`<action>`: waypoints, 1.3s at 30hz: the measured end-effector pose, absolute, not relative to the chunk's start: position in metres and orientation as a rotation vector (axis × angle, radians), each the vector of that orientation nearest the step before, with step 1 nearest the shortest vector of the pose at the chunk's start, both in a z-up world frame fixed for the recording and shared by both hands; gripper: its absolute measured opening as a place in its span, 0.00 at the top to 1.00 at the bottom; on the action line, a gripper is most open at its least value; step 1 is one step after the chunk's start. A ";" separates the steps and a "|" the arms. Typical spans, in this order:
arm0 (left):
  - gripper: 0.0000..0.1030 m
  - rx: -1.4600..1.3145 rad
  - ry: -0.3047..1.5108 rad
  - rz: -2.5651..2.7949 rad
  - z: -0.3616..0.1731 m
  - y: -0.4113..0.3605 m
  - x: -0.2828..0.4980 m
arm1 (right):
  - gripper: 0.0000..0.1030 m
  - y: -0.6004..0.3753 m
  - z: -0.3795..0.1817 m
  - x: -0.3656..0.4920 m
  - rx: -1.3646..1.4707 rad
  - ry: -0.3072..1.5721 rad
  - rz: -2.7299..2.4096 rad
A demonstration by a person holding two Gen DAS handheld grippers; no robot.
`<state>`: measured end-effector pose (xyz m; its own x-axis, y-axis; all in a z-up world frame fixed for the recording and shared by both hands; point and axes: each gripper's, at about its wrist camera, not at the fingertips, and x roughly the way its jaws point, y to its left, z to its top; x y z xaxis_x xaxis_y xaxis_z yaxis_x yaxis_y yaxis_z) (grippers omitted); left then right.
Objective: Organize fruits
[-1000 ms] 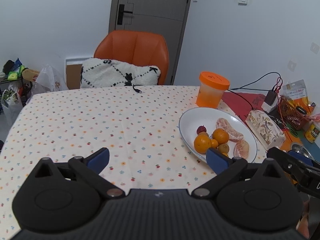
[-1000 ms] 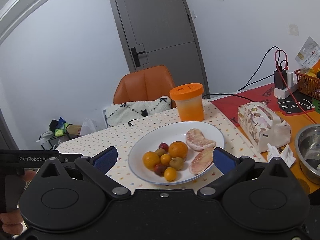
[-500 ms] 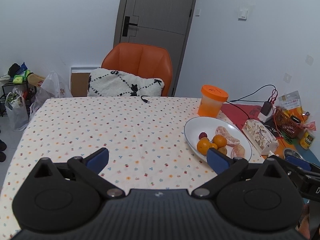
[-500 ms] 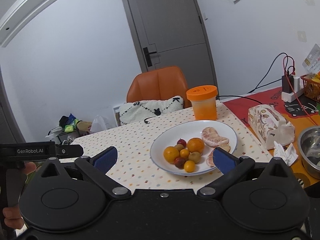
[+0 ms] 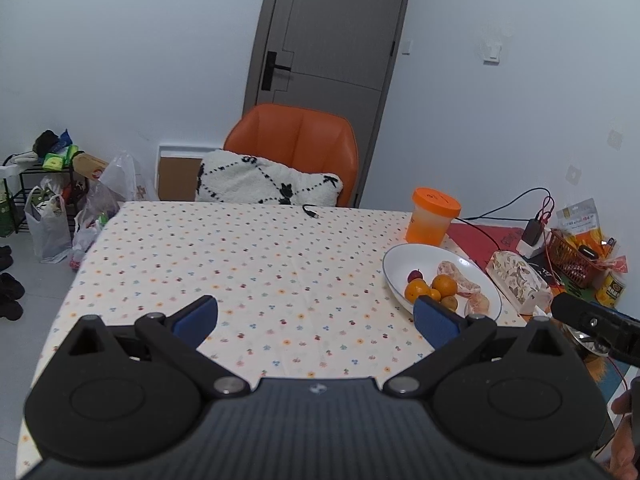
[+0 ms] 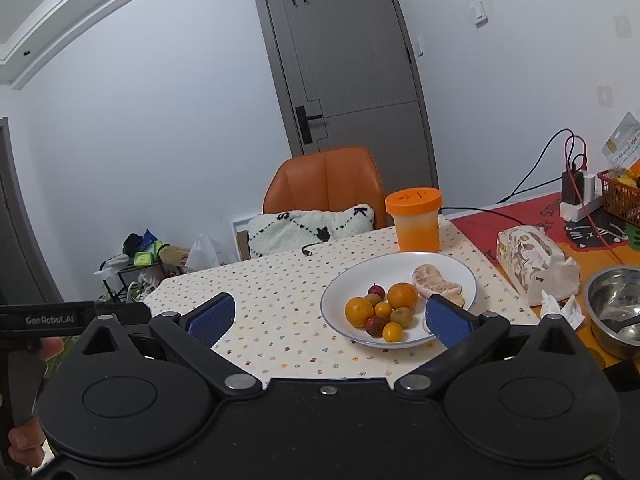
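I hold both claws above the near edge of the table (image 5: pixel 248 264), well back from the fruit. My left claw (image 5: pixel 316 314) is spread wide and carries nothing; below it is only dotted cloth. My right claw (image 6: pixel 328 316) is spread wide too, also bare, and it looks toward the white plate (image 6: pixel 348 280).

The fruit sits on that plate, at the right side of the table, in front of an orange tub (image 6: pixel 416 220). Two oranges (image 6: pixel 402 295), some small yellow, brown and red fruits and two peeled citrus pieces (image 6: pixel 434 286) lie bunched together, most of them touching.

That crowding is my main worry. If I close on one round fruit, a finger may shove its neighbour, and it could roll over the low rim and off the table edge, which is near the plate. The peeled pieces look soft; I judge a hard squeeze would crush them or leave juice on my pads. The small fruits may slip out sideways if I catch them off centre. The steel bowl (image 6: pixel 616 312) and the tissue pack (image 6: pixel 532 264) stand just beside the plate, so a wide swing of my right claw could knock them.
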<state>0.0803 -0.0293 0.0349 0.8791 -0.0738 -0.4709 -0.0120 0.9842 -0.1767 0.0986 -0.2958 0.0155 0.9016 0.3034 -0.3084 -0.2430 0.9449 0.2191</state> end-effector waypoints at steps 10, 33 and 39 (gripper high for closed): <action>0.00 -0.144 0.462 -0.013 0.048 -0.021 0.048 | 0.00 -0.292 0.024 0.081 0.170 0.360 0.290; 0.00 -0.085 0.538 0.023 0.019 -0.010 0.016 | 0.00 -0.284 0.007 0.041 0.128 0.462 0.348; 0.00 -0.080 0.562 0.044 0.013 -0.006 0.017 | 0.00 -0.286 0.003 0.039 0.125 0.479 0.341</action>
